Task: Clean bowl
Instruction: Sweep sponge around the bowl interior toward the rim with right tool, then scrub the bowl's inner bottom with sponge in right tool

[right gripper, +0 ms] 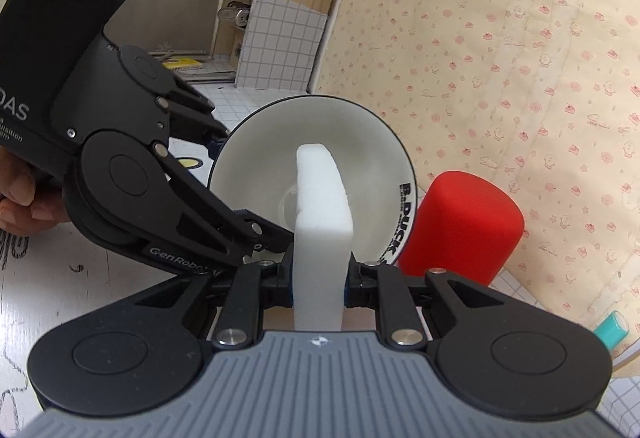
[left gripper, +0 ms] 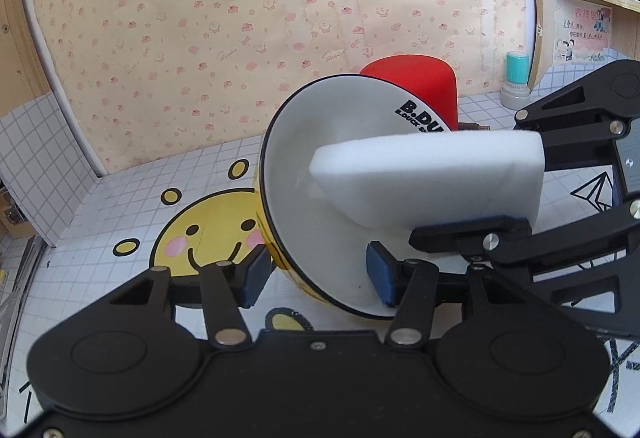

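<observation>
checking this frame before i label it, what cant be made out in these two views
- Bowl bottom, both views: the white sponge covers it, so contact and dirt cannot be judged.
- Bowl lettering, both views: cut off by the sponge and the rim.
- Red cup, left wrist view: mostly behind the bowl.
- Left gripper grip, left wrist view: pads straddle the bowl wall; pressing unclear.

My bowl (left gripper: 320, 174) is white inside with a black rim and yellow outside, my sponge (left gripper: 432, 178) plain white, the cup (left gripper: 420, 86) behind red, on a white-grid table (left gripper: 120, 206) printed with a yellow smiling sun (left gripper: 208, 234).
</observation>
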`<control>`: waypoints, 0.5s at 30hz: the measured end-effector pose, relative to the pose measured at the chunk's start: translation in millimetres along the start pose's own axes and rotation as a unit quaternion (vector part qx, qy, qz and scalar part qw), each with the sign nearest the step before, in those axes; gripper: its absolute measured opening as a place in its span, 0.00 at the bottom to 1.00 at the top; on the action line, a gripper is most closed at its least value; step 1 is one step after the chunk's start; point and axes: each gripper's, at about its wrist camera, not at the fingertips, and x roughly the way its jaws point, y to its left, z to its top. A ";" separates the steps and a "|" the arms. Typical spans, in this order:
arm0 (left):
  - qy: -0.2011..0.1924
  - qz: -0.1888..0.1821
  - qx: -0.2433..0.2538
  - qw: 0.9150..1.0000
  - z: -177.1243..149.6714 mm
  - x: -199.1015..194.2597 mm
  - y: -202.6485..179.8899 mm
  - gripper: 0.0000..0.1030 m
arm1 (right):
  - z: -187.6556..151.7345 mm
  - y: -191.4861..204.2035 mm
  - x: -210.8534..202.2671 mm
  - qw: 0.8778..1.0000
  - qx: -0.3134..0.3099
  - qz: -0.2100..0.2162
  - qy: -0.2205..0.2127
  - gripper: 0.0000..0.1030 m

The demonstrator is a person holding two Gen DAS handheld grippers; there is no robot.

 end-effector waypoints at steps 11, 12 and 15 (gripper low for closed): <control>0.001 0.001 0.029 1.000 -1.3 2.6 -2.6 0.53 | 2.0 -5.6 -19.3 0.999 0.012 -0.004 -0.030 0.28; 0.001 0.001 0.031 1.000 -1.2 2.6 -2.6 0.53 | 2.0 -6.4 -20.8 0.999 0.015 -0.004 -0.033 0.28; 0.002 0.004 0.035 0.999 -1.0 2.5 -2.5 0.53 | 2.3 -7.0 -24.1 0.999 0.020 -0.002 -0.039 0.28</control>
